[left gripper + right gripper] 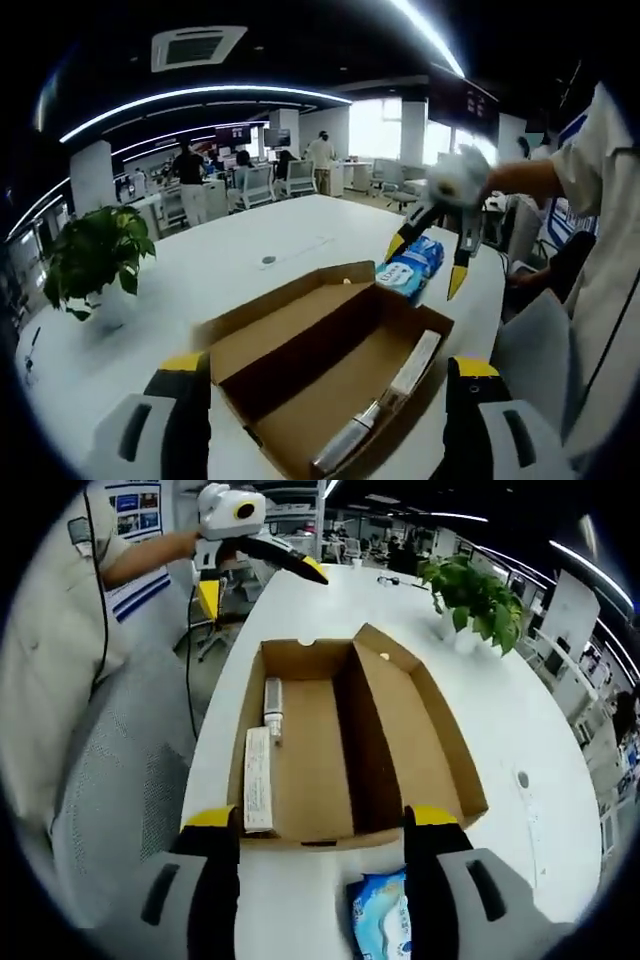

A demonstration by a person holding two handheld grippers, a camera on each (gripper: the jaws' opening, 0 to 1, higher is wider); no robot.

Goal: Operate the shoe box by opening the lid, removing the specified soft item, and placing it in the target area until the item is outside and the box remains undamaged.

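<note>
The brown cardboard shoe box (330,380) (300,760) lies open on the white table (250,240) (300,610), its lid (420,730) folded back beside it. A blue soft pack of wipes (408,268) (378,918) lies on the table just outside the box. My right gripper (426,268) (322,865) stands open astride it, its yellow-tipped jaws spread wide. My left gripper (327,400) (265,580) is open at the box's opposite end, with nothing between its jaws. Inside the box lie a flat white strip (256,780) (415,362) and a small tube (272,702).
A potted green plant (95,255) (480,595) stands on the table near the lid side. A grey mesh chair (110,780) and the person's pale sleeve (610,170) flank the table edge. A small round grommet (268,260) sits in the tabletop. Office desks and people are far behind.
</note>
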